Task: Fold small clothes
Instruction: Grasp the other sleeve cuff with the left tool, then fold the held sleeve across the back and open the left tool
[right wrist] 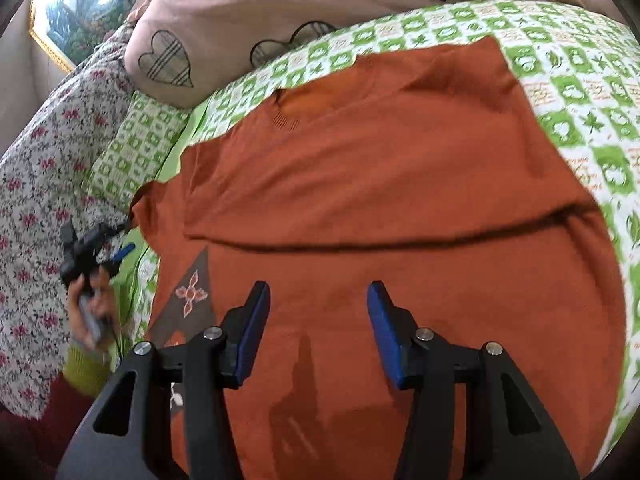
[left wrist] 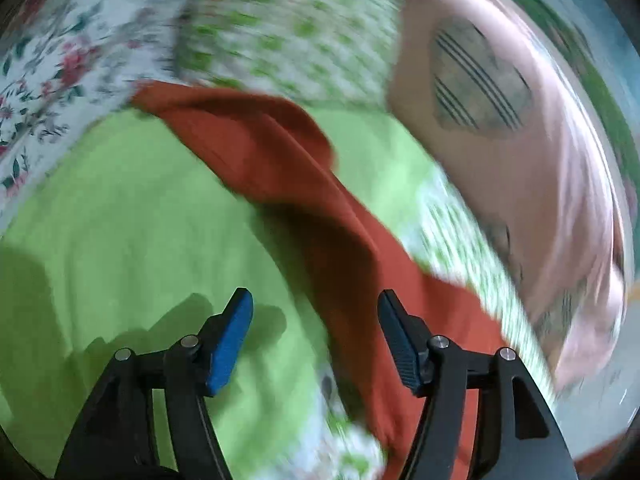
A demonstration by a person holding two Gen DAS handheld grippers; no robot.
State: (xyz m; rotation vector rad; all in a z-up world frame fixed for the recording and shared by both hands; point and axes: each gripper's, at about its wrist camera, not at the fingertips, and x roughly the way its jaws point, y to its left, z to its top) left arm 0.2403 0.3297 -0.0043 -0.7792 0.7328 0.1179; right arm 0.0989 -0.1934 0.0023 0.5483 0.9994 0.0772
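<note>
Bed (right wrist: pixel 580 92) with green-patterned sheet, pink pillow (right wrist: pixel 240 20) at the head. Right gripper (right wrist: pixel 316 332): jaws apart, empty, directly above the sweater (right wrist: pixel 380 168), which lies flat, a horizontal fold across its body, collar toward the pillow. Left gripper (left wrist: pixel 316 340): jaws apart, empty, beside the sweater's left sleeve (right wrist: pixel 152 208). Judgement: the left gripper is nearer the sleeve, the right nearer the body.

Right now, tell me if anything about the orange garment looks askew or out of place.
The orange garment lies folded across its middle on the green-patterned sheet. One sleeve sticks out past the left edge, unfolded. The dark patterned panel also shows beneath the fold. Nothing looks damaged.
</note>
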